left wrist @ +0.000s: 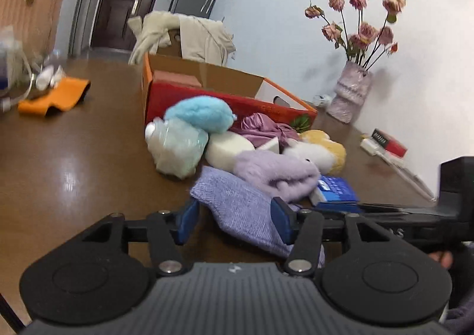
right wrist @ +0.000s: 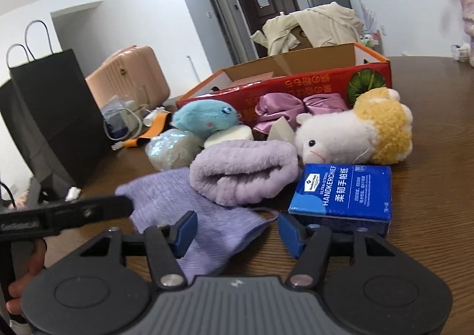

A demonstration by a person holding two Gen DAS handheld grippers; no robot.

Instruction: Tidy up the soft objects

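Lavender knit cloth (right wrist: pixel 189 210): one, lying flat at the near edge of the table (left wrist: pixel 74 157), nearest item of the pile. It is straddled by the left gripper (left wrist: pixel 234 216) and the right gripper (right wrist: pixel 237 229), both spread open, nothing grasped. A deep pinch on bunched fabric is advised. Counted beyond: one fuzzy lilac towel (right wrist: pixel 243 172), two plush toys, one handkerchief pack (right wrist: pixel 343 192), one red carton (right wrist: pixel 296 83) at the far side.
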